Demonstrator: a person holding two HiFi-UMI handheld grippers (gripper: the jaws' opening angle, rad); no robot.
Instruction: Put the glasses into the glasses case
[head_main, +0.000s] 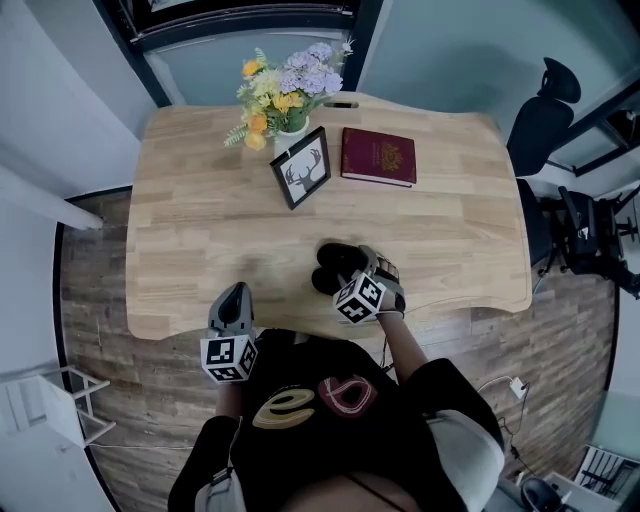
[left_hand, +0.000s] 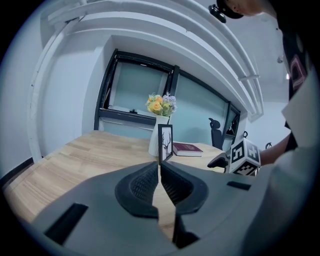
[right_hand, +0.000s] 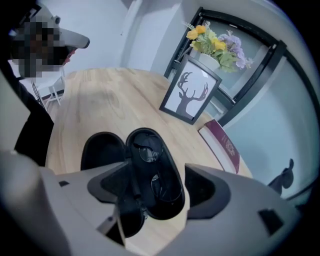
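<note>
Right claw partly covers glasses in glasses case.

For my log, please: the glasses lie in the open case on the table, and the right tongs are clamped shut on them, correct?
Not quite: the glasses lie in the open case on the table, but the right tongs stand open, clear of them, per the right gripper view.
</note>
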